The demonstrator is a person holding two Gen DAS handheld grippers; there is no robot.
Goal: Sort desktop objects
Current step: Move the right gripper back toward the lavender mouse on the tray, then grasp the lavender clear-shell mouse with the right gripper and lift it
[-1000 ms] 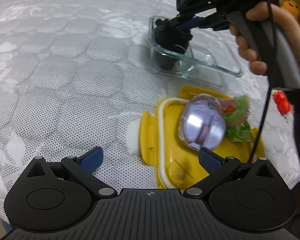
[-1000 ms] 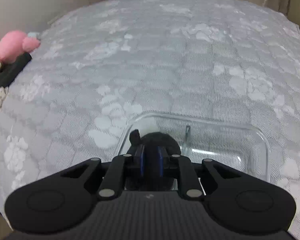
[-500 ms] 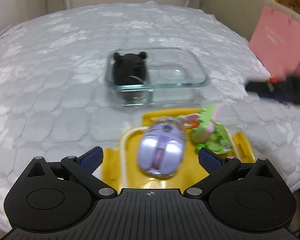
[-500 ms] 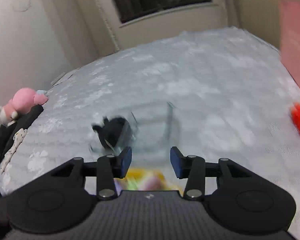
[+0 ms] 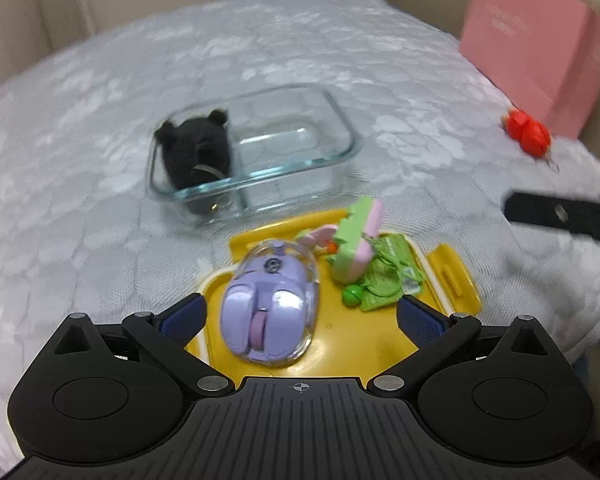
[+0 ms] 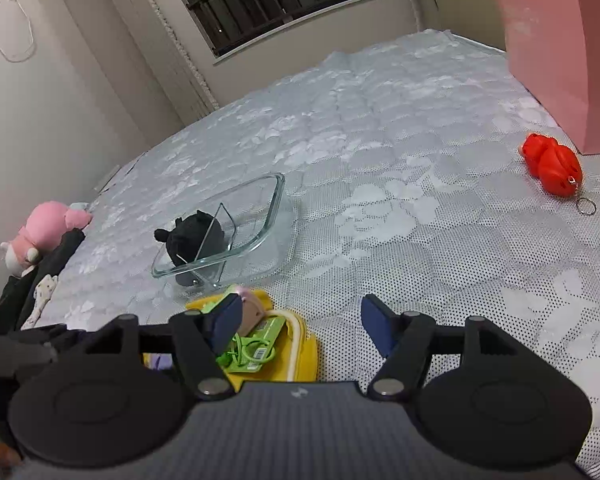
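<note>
Black plush toy (image 5: 196,152) is seen in the left end of the glass container (image 5: 340,128) on the bed (image 6: 380,140). Left tool (image 5: 300,316) is held wide open, empty, over purple mouse (image 5: 270,304) on yellow lid (image 5: 452,280). Right tool (image 6: 296,322) is opening, nothing gripped.

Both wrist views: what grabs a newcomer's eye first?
Probably the purple transparent mouse lying on the yellow lid, right between the open fingers of the left claw, with a green-and-pink toy beside it. Just beyond sits the clear glass container with a black plush in one end. Off to the right, a bright red keychain toy lies alone on the grey quilt near a pink bag.
</note>
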